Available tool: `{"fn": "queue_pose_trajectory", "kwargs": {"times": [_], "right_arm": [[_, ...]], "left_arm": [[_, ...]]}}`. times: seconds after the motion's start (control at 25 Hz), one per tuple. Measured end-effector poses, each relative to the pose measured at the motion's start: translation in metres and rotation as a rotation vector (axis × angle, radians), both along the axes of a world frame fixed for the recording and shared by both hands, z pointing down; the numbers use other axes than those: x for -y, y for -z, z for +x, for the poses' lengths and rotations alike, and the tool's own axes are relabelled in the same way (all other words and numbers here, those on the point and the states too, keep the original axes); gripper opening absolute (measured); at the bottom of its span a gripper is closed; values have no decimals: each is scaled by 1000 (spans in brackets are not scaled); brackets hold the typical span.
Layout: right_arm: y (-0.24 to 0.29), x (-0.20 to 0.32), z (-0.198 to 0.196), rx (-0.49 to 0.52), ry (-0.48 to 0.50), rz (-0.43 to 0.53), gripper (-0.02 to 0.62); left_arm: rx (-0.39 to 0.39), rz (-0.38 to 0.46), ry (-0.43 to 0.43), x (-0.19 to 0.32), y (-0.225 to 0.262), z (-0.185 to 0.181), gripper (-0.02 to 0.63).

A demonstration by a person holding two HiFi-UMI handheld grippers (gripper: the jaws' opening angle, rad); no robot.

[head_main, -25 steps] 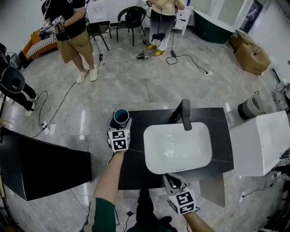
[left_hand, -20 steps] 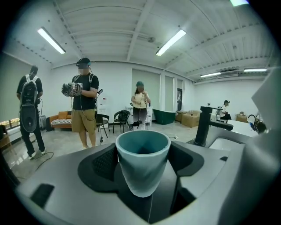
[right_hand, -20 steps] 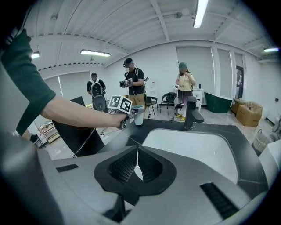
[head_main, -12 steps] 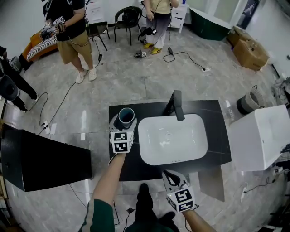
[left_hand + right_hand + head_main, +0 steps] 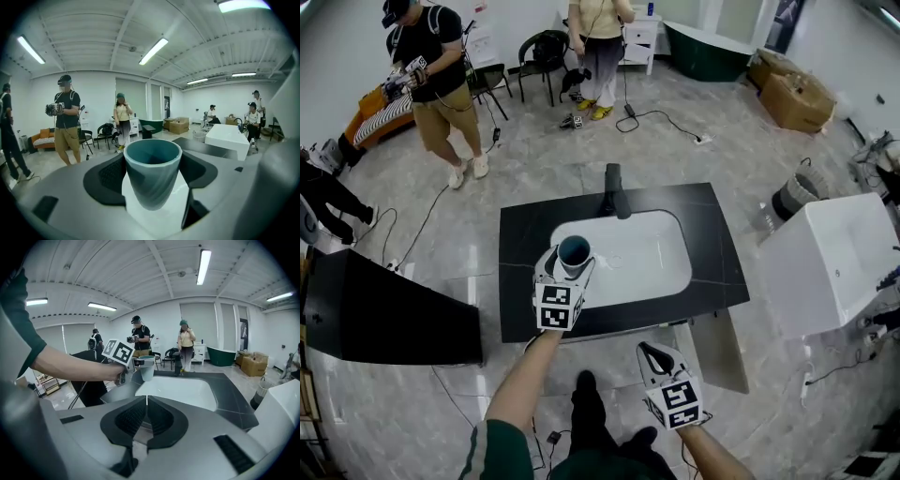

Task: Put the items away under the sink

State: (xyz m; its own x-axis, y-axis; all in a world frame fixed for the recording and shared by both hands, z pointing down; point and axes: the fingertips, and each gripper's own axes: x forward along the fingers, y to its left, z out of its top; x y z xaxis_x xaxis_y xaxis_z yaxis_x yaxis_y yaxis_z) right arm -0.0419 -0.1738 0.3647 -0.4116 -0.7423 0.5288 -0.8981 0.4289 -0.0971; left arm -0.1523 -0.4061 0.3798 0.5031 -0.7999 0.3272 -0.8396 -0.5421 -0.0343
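Cup (image 5: 152, 178) upright, clamped in left gripper (image 5: 570, 267), held over sink's (image 5: 661, 267) near-left rim, clear of counter (image 5: 520, 239); likely bound for the space below. Right gripper (image 5: 653, 352) low in front, jaws pressed together on nothing, probably kept free.

The left arm (image 5: 523, 380) reaches forward, its left tongs (image 5: 572, 262) clamped on a cup (image 5: 152, 174); the right tongs (image 5: 654, 352) are held low, jaws together.

1. Grey glossy floor (image 5: 544, 159) reflecting light; cables (image 5: 664, 116) trailing across it.
2. Black chairs (image 5: 542, 49) standing by white wall (image 5: 98, 93).
3. Tube lights (image 5: 153, 50) glowing on ribbed ceiling (image 5: 93, 37).
4. Cardboard boxes (image 5: 787, 98) sitting far right.
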Motion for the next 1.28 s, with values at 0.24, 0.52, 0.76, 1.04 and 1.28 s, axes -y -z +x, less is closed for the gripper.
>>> {"fn": "queue_pose_trajectory", "kwargs": {"times": [0.24,0.52,0.76,1.04,1.28], "right_arm": [[-1,-70,70,16,-51,32,43],[-24,-147,147,48,-138,58,43],[-73,-178,191,50,-205,30,43],[-128,-175,226,54,-255,15,43],[-206,-174,250,81,-251,-10,43]], "left_arm": [[-46,11,-91,-96,22,86,365],[-63,24,-163,-213,23,174,365],[-42,13,-271,-295,-10,234,365],[-29,-57,-356,-328,-99,275,365],[-33,-68,-338,-322,-189,302,365]]}}
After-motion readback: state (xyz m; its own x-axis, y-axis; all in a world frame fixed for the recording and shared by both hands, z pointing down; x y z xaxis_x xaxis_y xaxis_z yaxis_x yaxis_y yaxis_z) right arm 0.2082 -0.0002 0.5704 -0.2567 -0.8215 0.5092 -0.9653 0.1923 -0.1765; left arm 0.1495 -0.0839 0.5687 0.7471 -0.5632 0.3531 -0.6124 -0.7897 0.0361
